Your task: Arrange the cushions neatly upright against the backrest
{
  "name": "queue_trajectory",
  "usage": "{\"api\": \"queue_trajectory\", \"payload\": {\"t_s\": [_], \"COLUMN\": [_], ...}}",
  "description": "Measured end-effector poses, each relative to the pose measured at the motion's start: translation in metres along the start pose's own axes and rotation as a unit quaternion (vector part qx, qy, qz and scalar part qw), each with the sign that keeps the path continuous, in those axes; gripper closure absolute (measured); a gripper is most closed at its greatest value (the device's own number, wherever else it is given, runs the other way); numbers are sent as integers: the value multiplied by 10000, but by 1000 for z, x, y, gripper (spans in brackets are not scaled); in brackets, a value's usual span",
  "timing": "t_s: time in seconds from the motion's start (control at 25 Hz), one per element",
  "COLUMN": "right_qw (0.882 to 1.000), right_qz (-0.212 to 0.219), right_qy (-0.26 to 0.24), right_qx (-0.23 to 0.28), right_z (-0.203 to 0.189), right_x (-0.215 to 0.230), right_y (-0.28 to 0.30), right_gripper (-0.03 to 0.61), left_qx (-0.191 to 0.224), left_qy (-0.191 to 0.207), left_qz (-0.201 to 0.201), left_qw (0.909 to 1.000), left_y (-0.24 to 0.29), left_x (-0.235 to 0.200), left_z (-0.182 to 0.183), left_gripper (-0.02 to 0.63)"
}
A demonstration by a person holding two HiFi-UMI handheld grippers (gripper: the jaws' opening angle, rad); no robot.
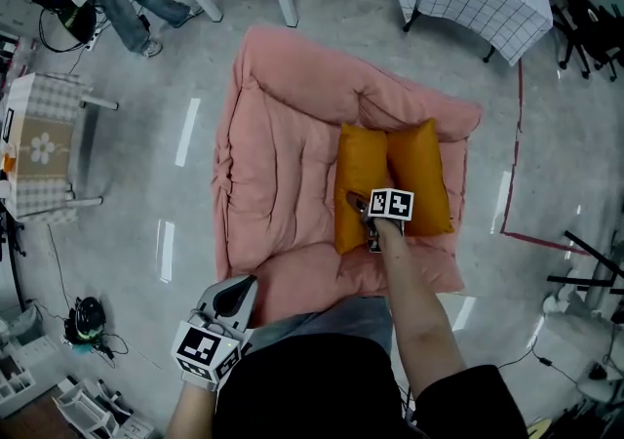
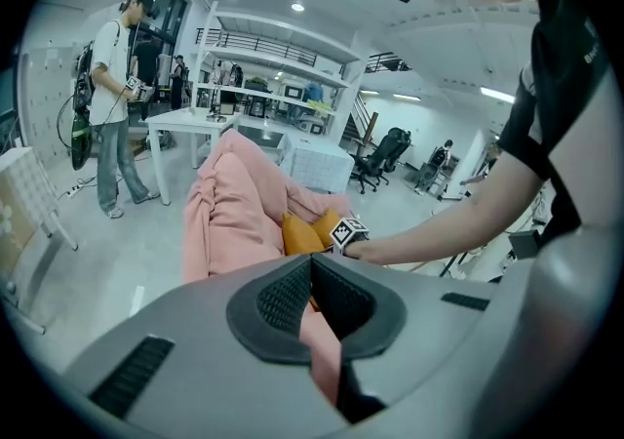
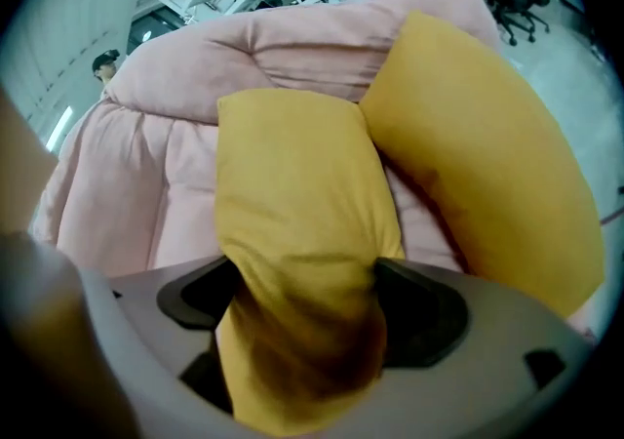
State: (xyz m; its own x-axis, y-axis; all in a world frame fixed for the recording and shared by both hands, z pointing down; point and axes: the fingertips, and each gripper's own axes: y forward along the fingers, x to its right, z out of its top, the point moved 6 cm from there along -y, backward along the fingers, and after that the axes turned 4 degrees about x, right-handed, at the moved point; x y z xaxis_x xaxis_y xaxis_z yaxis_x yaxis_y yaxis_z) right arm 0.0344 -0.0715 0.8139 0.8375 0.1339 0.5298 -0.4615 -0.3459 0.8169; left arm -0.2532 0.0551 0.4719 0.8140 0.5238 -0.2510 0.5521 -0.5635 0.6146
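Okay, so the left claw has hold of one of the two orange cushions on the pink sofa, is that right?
Not quite. It is the right claw, not the left, that grips the orange cushion; the right gripper view shows it pinched between the jaws. The other orange cushion leans beside it on the pink sofa.

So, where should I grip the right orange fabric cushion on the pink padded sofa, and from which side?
Probably at its near short edge, coming from the seat side. The right orange fabric cushion is plump in the middle and thinner at that edge; its far end rests on the pink backrest, and its left side touches the other orange cushion, held by the right gripper.
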Motion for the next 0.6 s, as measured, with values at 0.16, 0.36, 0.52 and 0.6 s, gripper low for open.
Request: {"api": "queue_trajectory", "payload": {"t_s": [0.16, 0.36, 0.52, 0.6], "right_qw": [9991, 9980, 9970, 9919], "right_qz": [137, 496, -27, -553], "right_qy": [-396, -383, -724, -1113], "right_qx": [-47, 109, 289, 262], "right_z": [-5, 3, 25, 41], "right_x": [2, 18, 64, 92], "right_y": [-25, -69, -99, -106], "right_gripper": [120, 120, 120, 120], "left_qx": [57, 148, 180, 177], "left_qy": [5, -49, -132, -225], "left_qz": [-63, -88, -76, -2], "left_qw": [10000, 9998, 9997, 9996], "left_y": [8, 22, 38, 46], "left_x": [9, 32, 61, 74], "left_z": [8, 21, 26, 27], "left_gripper": [601, 601, 601, 601]}}
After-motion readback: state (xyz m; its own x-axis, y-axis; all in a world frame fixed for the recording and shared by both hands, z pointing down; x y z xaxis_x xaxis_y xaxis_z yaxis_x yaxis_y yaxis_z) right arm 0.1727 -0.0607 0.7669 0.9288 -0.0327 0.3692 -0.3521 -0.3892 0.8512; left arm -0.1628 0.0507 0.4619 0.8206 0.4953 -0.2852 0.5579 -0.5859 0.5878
